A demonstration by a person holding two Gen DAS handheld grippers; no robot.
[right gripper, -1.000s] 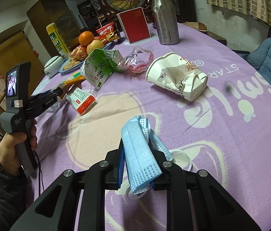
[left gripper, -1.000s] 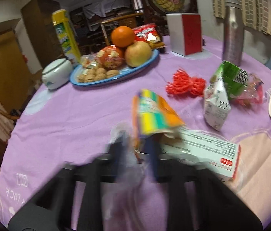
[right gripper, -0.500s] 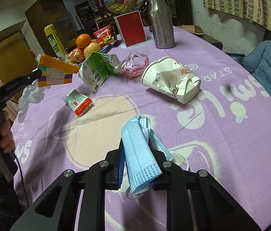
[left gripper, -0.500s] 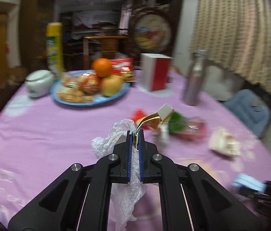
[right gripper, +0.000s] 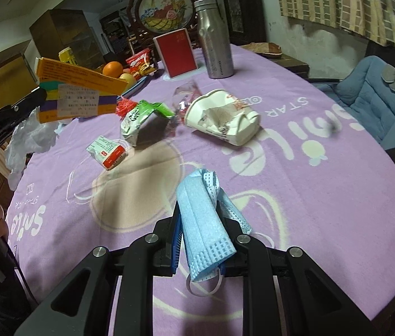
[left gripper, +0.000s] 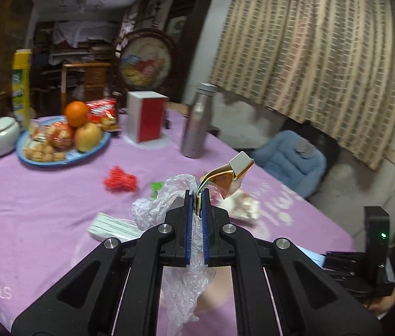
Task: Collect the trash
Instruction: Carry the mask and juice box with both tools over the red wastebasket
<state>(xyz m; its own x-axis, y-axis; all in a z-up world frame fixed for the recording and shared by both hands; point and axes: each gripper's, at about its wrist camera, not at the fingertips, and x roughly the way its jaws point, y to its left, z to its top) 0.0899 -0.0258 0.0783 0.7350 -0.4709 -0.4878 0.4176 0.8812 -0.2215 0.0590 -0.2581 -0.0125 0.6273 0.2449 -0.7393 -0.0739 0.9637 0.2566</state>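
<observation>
Now the left gripper (left gripper: 196,196) is lifted above the desk (left gripper: 43,196) with its purple cloth, while one second ago it was low over the flattened orange and yellow carton (right gripper: 76,89), which then lay on the cloth. The carton is in the air now, pinched by its edge between the closed jaws together with a crumpled clear plastic bag (left gripper: 186,280). The carton sticks out forward past the tips and the bag hangs down behind and to the left of them. The left view has also turned toward the curtain side of the room.

The right gripper (right gripper: 201,218) has changed little (it holds the same thing as before): its jaws are closed on a folded light blue face mask (right gripper: 203,224), which stands up between them, and a white ear loop hangs below.

On the desk remain a crushed white paper cup (right gripper: 222,120), a green and white drink carton (right gripper: 141,123) just left of it, and a small white and red box (right gripper: 107,152) nearer to the camera.
</observation>
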